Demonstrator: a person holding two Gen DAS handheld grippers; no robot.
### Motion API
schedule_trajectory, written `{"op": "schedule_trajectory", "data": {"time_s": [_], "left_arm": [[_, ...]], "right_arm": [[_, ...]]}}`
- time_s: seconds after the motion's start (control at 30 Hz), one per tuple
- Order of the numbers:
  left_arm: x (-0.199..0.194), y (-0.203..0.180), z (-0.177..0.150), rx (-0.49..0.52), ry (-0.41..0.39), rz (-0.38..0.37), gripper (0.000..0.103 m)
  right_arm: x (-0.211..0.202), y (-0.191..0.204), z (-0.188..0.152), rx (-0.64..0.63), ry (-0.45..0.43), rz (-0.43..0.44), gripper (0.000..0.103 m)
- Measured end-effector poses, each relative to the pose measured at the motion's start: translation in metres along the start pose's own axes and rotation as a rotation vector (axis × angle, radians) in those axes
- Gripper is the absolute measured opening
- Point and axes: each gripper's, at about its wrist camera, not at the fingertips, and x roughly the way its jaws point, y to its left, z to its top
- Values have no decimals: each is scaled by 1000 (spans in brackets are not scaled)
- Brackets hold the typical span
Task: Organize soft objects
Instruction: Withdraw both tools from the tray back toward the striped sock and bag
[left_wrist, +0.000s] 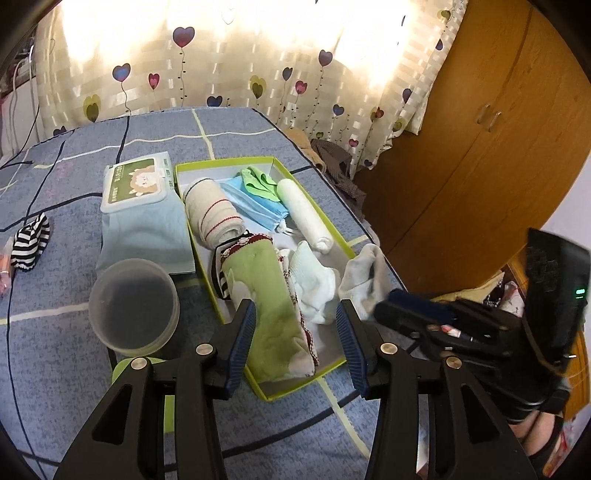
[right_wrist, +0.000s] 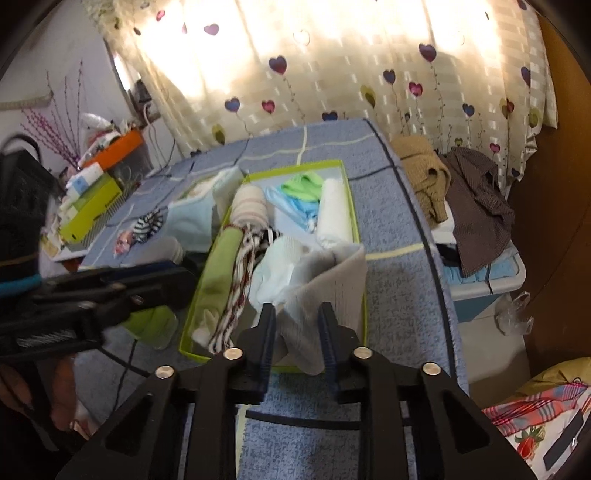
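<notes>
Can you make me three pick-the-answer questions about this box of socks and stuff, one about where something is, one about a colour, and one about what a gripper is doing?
1. Where is the striped black-and-white sock?
A. on the blue bedcover, outside the box
B. inside the box
C. in the clear tub

2. What colour is the box rim?
A. red
B. yellow-green
C. black

3. What is the right gripper doing?
A. holding a pale grey sock
B. holding nothing
C. holding the wet wipes pack

Answers:
1 A, it lies far left on the cover.
2 B, the edge is bright lime.
3 A, its fingers press the cloth.
</notes>
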Motion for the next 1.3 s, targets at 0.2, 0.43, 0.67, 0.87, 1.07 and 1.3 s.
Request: {"op": "schedule_trajectory", "data": {"time_s": [0.2,0.43,0.67,0.87,1.07,1.3], "left_arm": [[-14,7,-1,-15,-24,13,47],[-29,18,0,-36,-54,32,47],[-47,21,-3,-22,-92,19,47],[-68,23,-12,-9,-124,-2,47],[-86,32,-23,-15,-142,-10,47],[-105,48,-31,-52,-177,24,47]], "right_arm": [[25,-1,9,12,16,12,21],[28,2,24,23,-3,30,21],[-6,24,21,-2,-45,-3,37],[-34,46,19,-33,-86,-26,44],[-48,72,17,-73,-104,-25,45],[-53,102,18,-130,-110,-1,45]]}}
